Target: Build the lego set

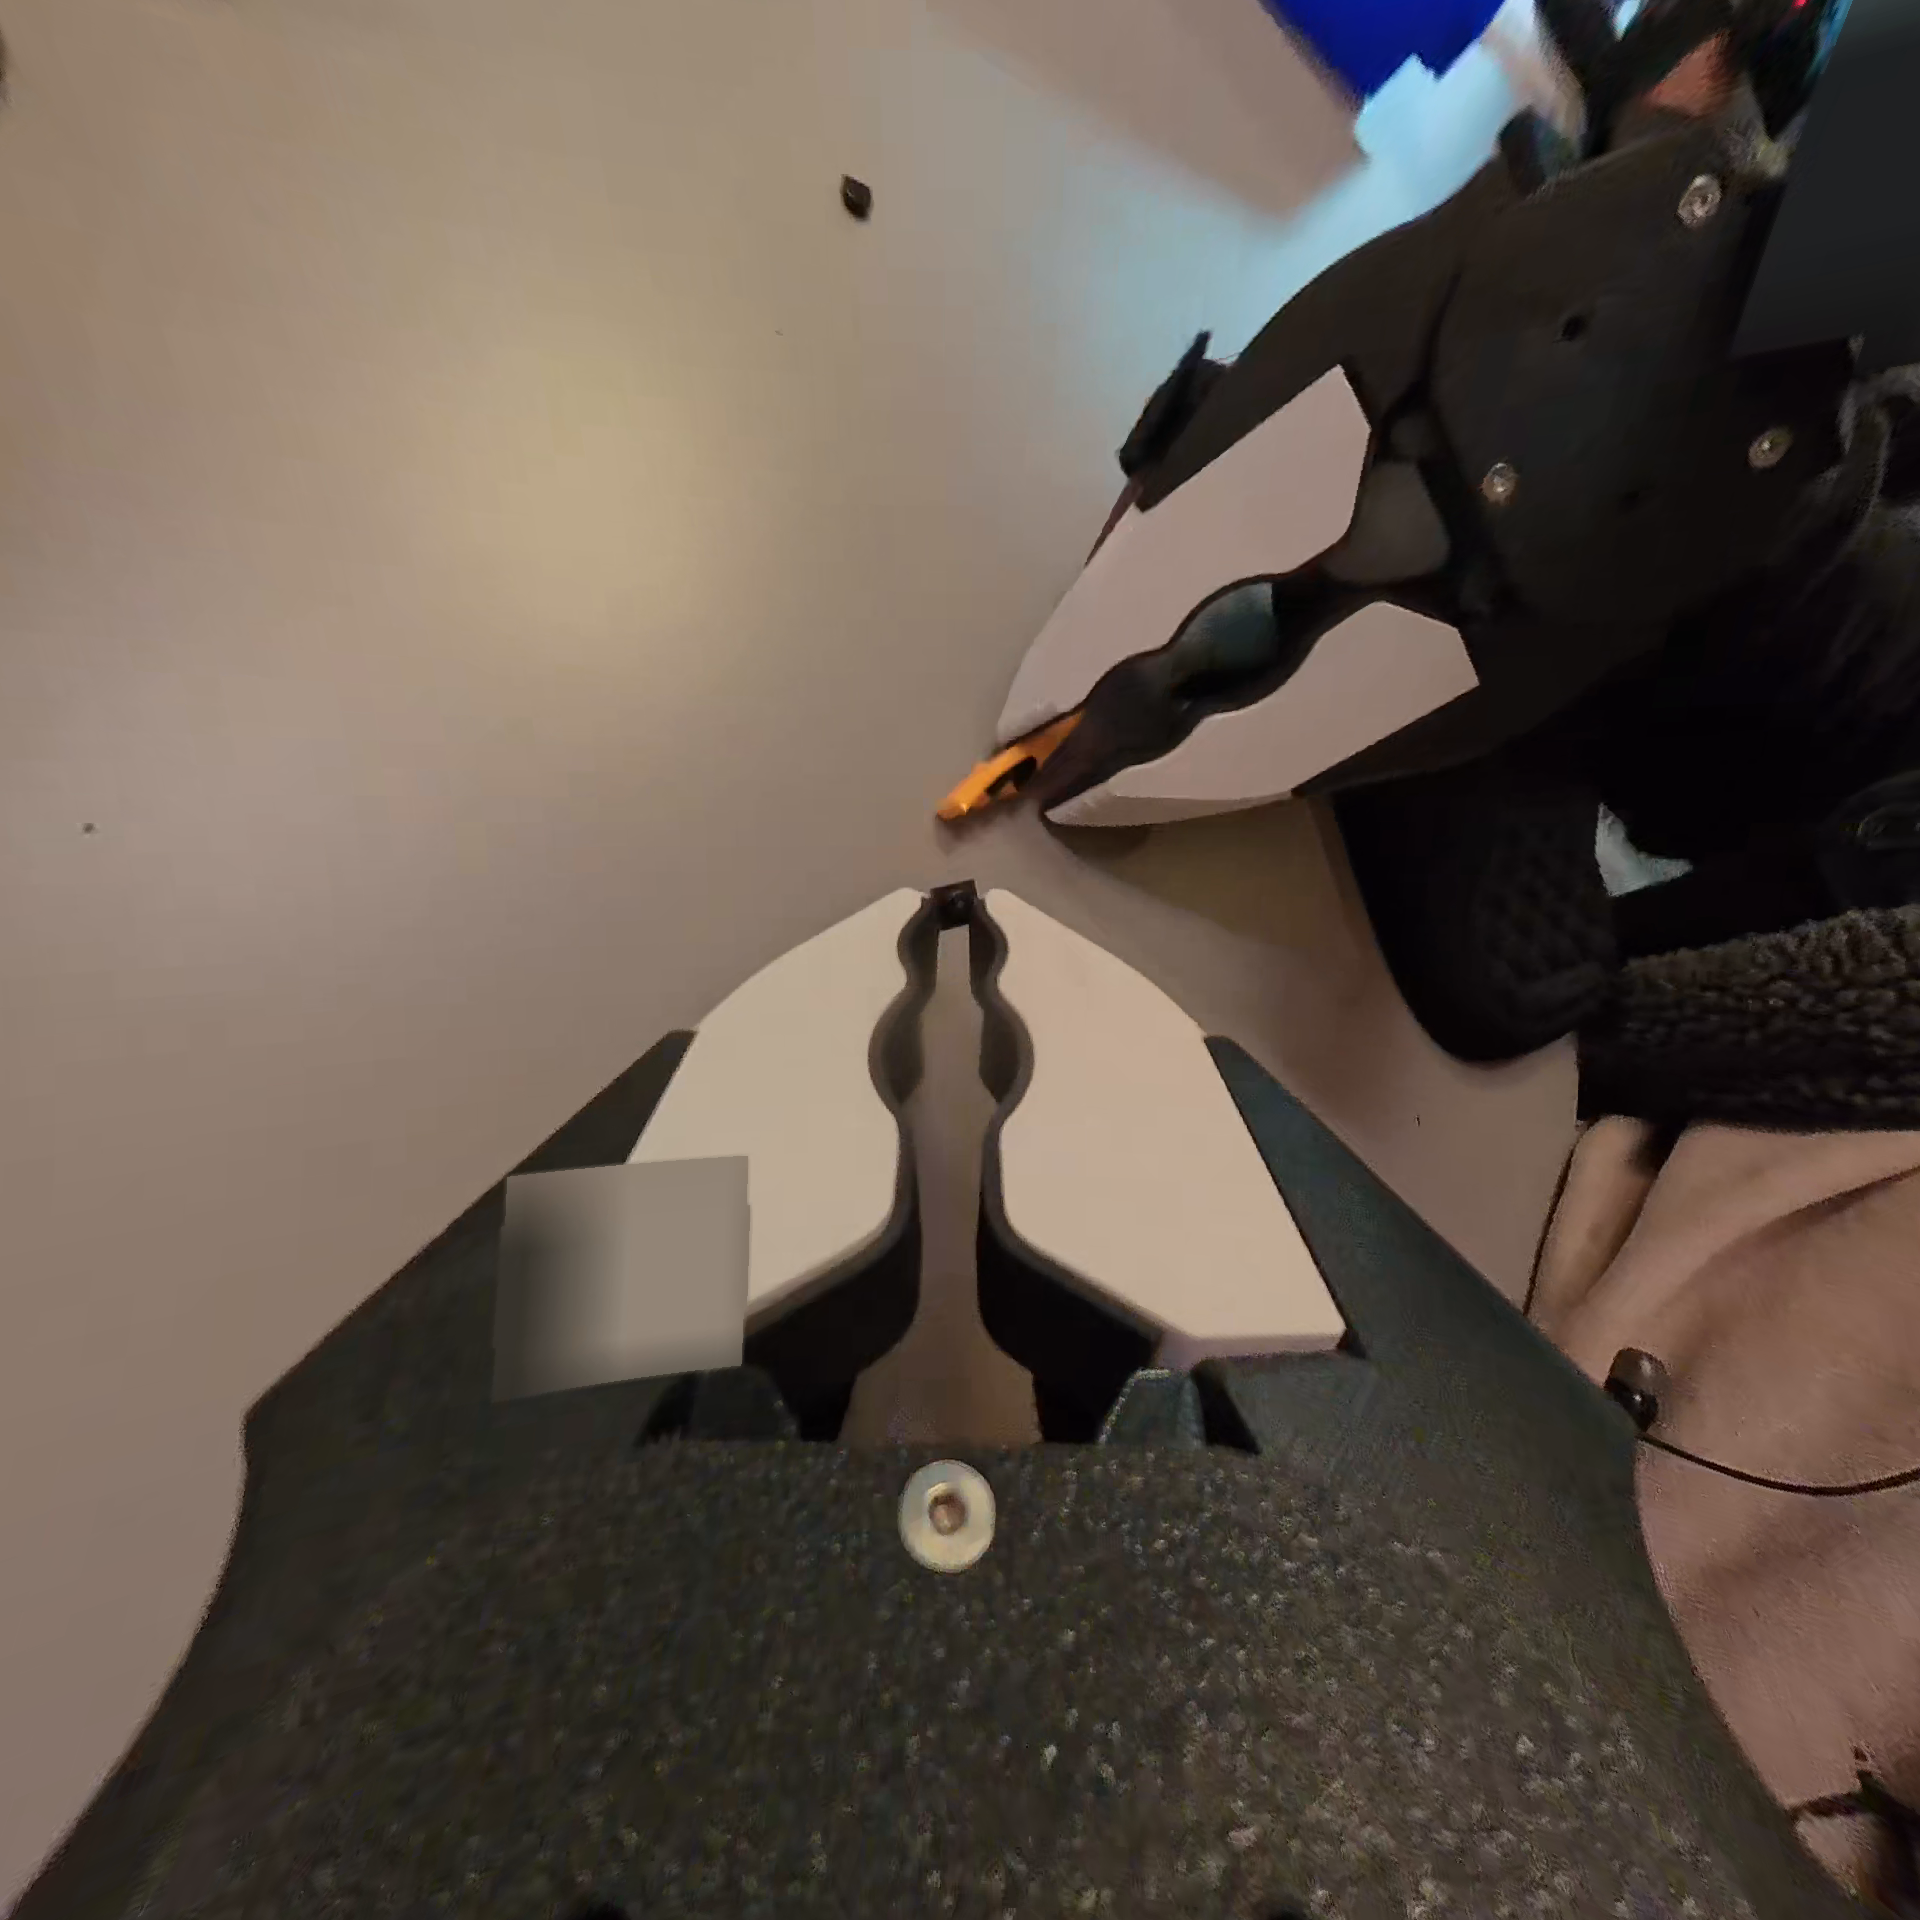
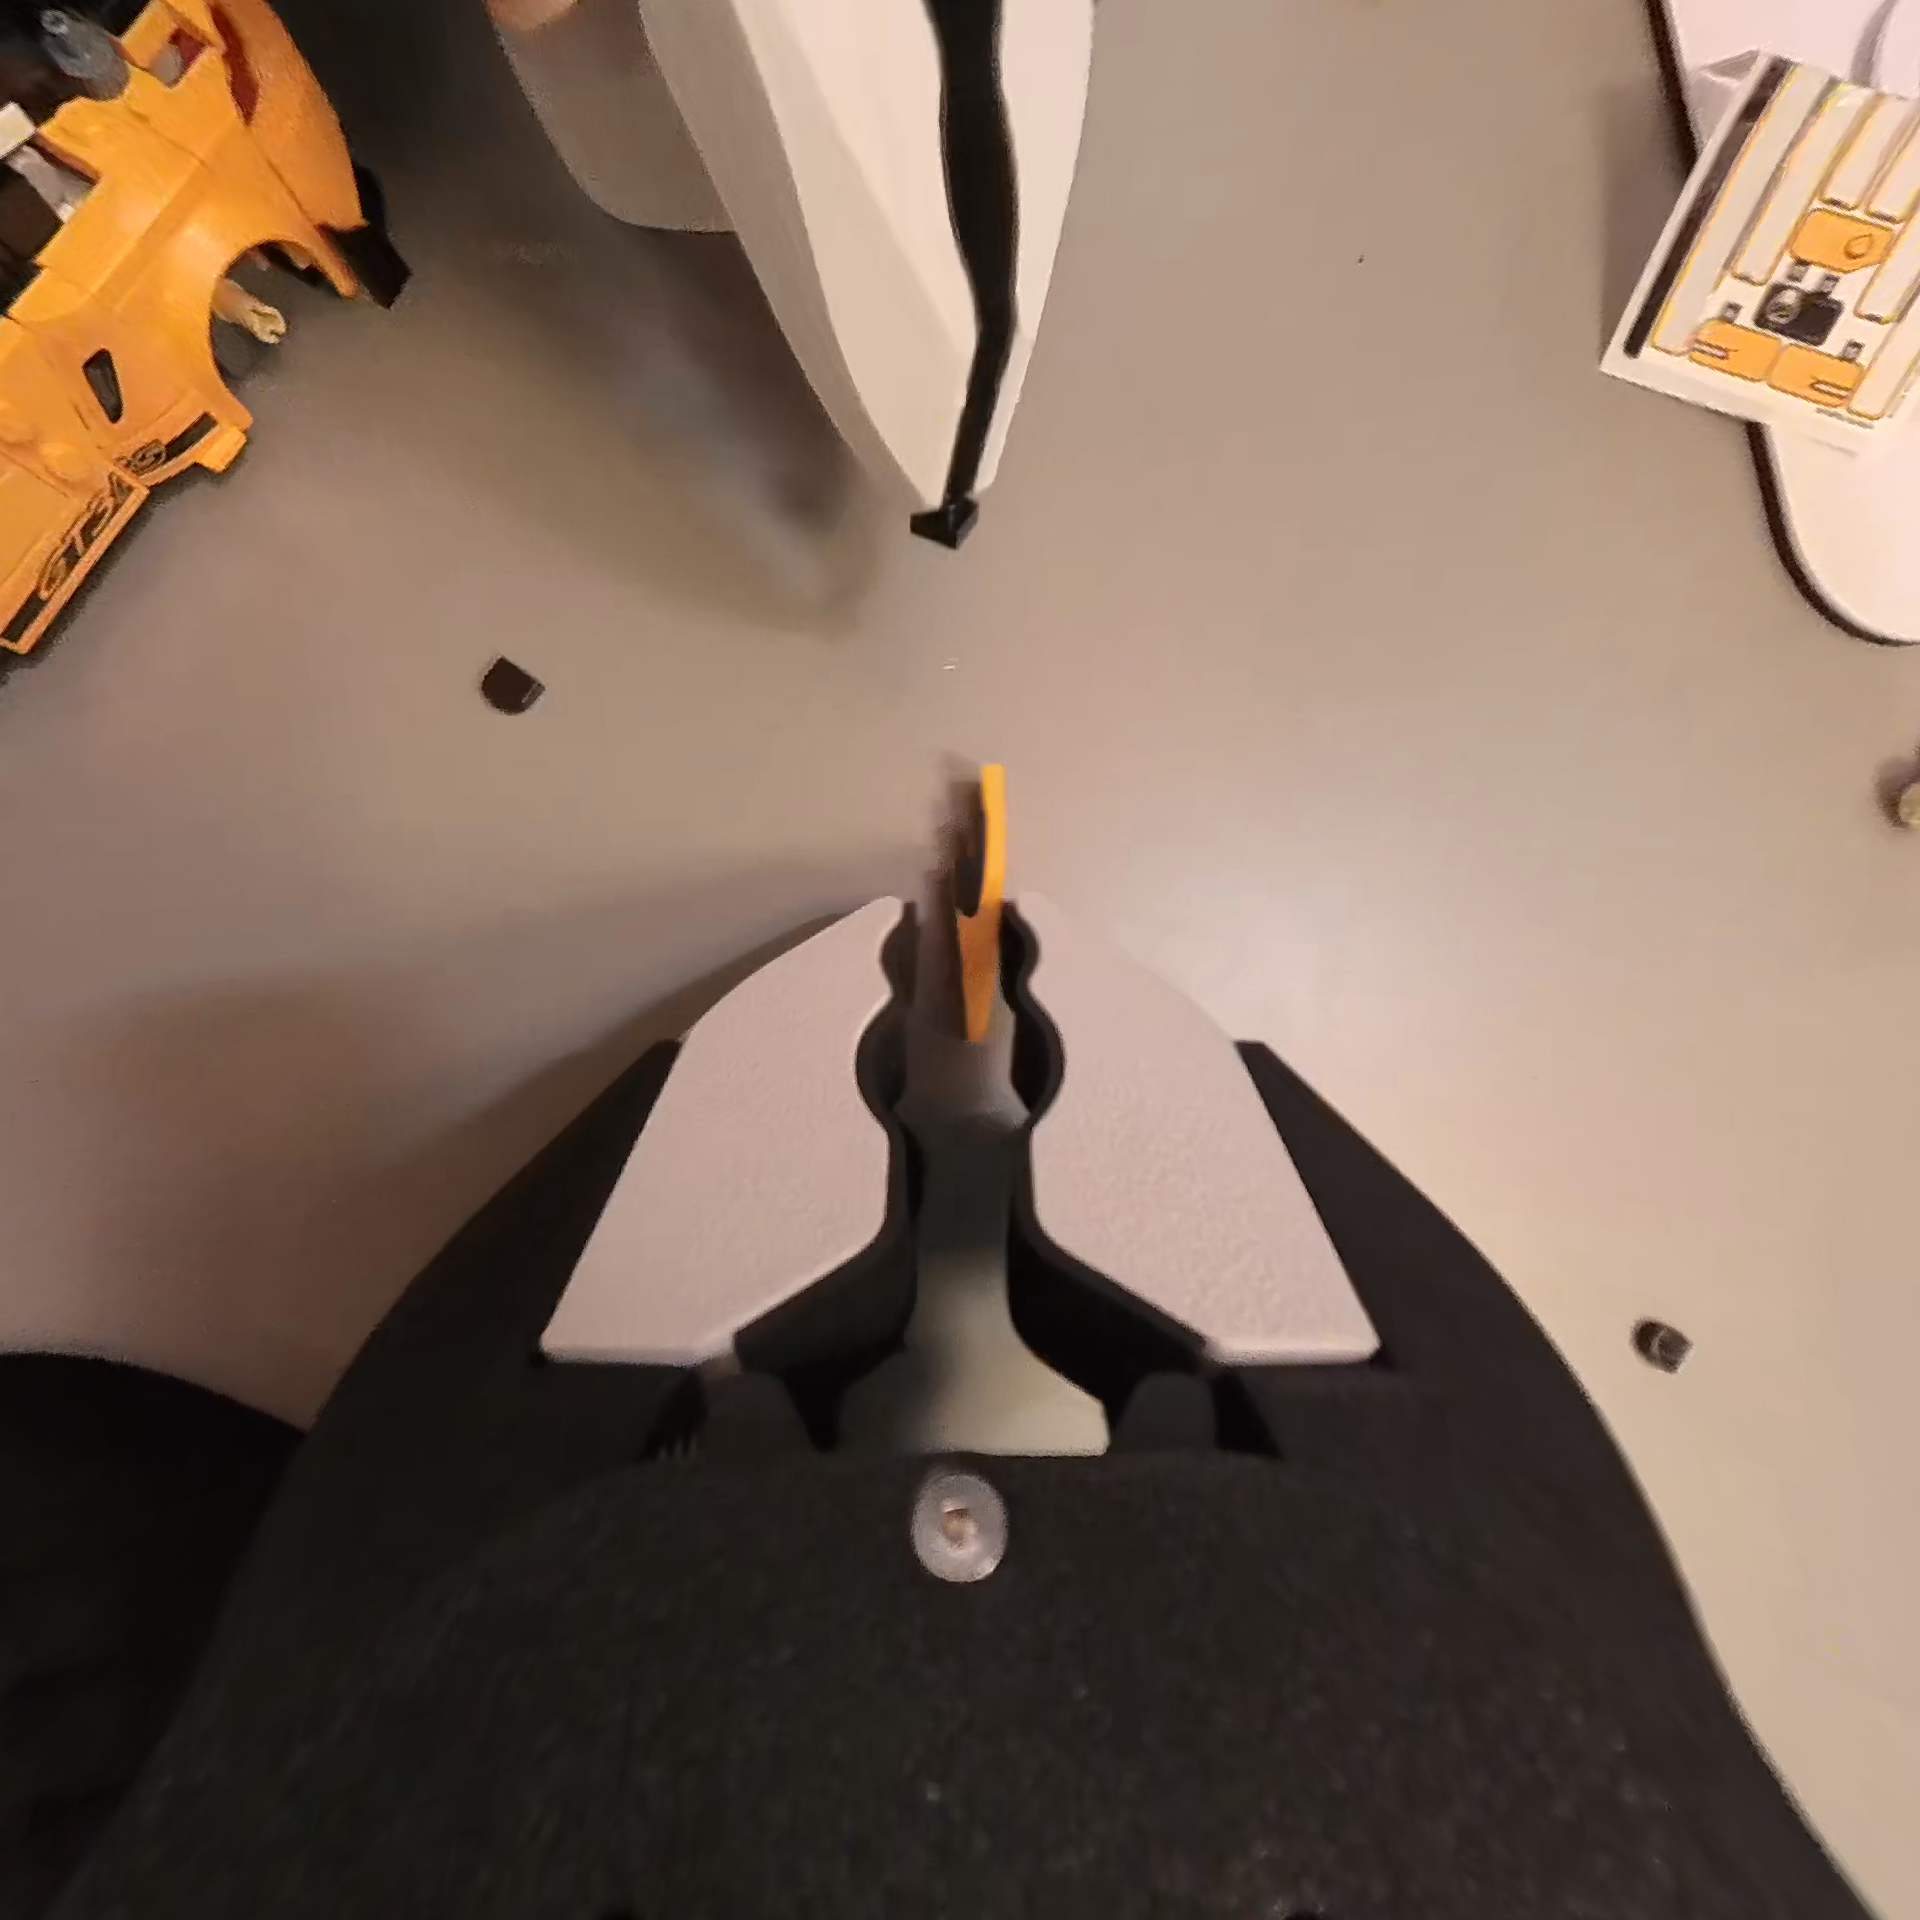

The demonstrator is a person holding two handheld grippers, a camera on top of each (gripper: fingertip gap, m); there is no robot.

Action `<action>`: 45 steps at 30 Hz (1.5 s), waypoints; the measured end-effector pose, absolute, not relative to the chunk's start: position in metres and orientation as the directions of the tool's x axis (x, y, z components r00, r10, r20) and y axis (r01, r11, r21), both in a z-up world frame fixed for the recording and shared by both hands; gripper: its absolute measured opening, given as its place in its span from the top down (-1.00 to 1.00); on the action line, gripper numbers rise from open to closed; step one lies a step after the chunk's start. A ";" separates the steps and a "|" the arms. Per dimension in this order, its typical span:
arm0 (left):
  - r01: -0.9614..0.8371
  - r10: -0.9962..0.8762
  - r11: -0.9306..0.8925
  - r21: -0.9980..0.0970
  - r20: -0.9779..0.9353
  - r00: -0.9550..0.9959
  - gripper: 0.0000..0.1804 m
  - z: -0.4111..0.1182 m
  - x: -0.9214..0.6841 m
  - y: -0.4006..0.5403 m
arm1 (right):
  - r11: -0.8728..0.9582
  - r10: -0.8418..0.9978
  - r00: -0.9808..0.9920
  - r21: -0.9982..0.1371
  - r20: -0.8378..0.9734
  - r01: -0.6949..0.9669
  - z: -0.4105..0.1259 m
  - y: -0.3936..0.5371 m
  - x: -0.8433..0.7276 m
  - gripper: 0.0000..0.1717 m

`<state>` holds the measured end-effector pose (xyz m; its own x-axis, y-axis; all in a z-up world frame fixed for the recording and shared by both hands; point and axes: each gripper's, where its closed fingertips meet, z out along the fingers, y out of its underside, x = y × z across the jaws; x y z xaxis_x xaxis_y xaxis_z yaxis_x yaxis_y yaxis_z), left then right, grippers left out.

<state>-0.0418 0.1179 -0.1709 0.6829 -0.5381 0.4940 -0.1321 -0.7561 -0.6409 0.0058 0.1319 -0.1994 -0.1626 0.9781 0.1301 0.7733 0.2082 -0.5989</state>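
- Pinching a tiny black block (image 1: 954, 902) at its very tips, left tool (image 1: 954, 906) has both pads (image 1: 831, 1049) nearly together and pressed on the block's two sides; block sits just above the bench (image 1: 416, 520).
- Right tool (image 2: 961, 914) grips a thin orange plate (image 2: 982, 935) edge-on, a dark bit on its left face. Right pad touches the plate; left side is blurred, so contact there can't be confirmed from that view.
- Left wrist view backs it up: orange plate sticks out of the right tool's tips, angled down toward the bench, off the surface.
- The two tools are tip to tip, close, not touching. Block and plate are near each other but apart.
- Progress: both small parts are picked up and held in the air; they are not joined.
- Farther out on the bench: a loose small black piece (image 2: 511, 686) left of centre, an orange toy car body (image 2: 135, 312) at far left, a printed sheet (image 2: 1787, 249) with orange and black drawings at far right, a small dark nut-like bit (image 2: 1660, 1347) lower right.
- Dark knit sleeve (image 1: 1766, 1018) behind the right tool in the left view.
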 end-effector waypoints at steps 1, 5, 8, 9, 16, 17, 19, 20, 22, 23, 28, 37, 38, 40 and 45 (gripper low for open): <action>-0.108 -0.528 -0.757 -0.644 0.507 0.681 0.94 -0.172 -0.044 0.118 | 0.206 0.978 -0.153 -0.595 0.138 0.777 -0.198 0.133 0.006 0.75; -0.044 -0.516 -0.745 -0.666 0.533 0.671 0.94 -0.171 -0.050 0.120 | 0.174 0.983 -0.103 -0.619 0.149 0.766 -0.187 0.134 0.005 0.73; -0.008 -0.525 -0.726 -0.688 0.547 0.652 0.94 -0.162 -0.050 0.120 | 0.144 0.989 -0.084 -0.658 0.122 0.739 -0.171 0.119 0.007 0.68; -0.001 -0.529 -0.718 -0.696 0.544 0.652 0.94 -0.160 -0.050 0.120 | 0.132 0.991 -0.105 -0.674 0.081 0.727 -0.163 0.103 0.008 0.67; 0.029 -0.544 -0.678 -0.734 0.529 0.652 0.94 -0.154 -0.055 0.122 | 0.028 0.993 -0.093 -0.628 -0.072 0.777 -0.171 -0.030 -0.014 0.09; 0.032 -0.545 -0.672 -0.740 0.524 0.654 0.94 -0.153 -0.056 0.123 | 0.030 0.998 -0.063 -0.611 -0.032 0.791 -0.181 -0.034 -0.018 0.04; 0.041 -0.548 -0.661 -0.749 0.520 0.655 0.94 -0.149 -0.058 0.122 | 0.026 1.000 -0.027 -0.585 0.008 0.811 -0.195 -0.038 -0.025 0.04; 0.040 -0.550 -0.655 -0.754 0.513 0.659 0.94 -0.148 -0.059 0.122 | 0.037 0.999 -0.038 -0.578 0.010 0.816 -0.198 -0.042 -0.027 0.10; 0.023 -0.560 -0.640 -0.768 0.487 0.671 0.94 -0.146 -0.062 0.122 | 0.059 0.998 -0.062 -0.567 0.013 0.821 -0.199 -0.041 -0.028 0.12; 0.017 -0.563 -0.634 -0.773 0.477 0.675 0.94 -0.146 -0.063 0.122 | 0.057 0.997 -0.080 -0.559 -0.016 0.827 -0.199 -0.039 -0.027 0.12; 0.037 -0.563 -0.609 -0.793 0.464 0.684 0.94 -0.136 -0.073 0.122 | -0.124 0.886 -0.157 -0.550 -0.436 0.826 -0.185 -0.034 -0.023 0.13; 0.088 -0.535 -0.607 -0.790 0.488 0.690 0.94 -0.133 -0.088 0.125 | -0.056 0.745 -0.334 -0.553 -0.578 0.832 -0.169 -0.011 -0.017 0.13; 0.081 -0.537 -0.610 -0.788 0.486 0.690 0.94 -0.135 -0.086 0.125 | -0.028 0.748 -0.351 -0.556 -0.563 0.831 -0.169 -0.010 -0.017 0.13; 0.071 -0.540 -0.614 -0.786 0.484 0.689 0.94 -0.137 -0.084 0.124 | 0.001 0.740 -0.374 -0.554 -0.560 0.832 -0.168 -0.011 -0.016 0.13; 0.068 -0.537 -0.625 -0.778 0.490 0.687 0.94 -0.140 -0.083 0.124 | -0.007 0.686 -0.386 -0.537 -0.616 0.844 -0.167 -0.014 -0.016 0.13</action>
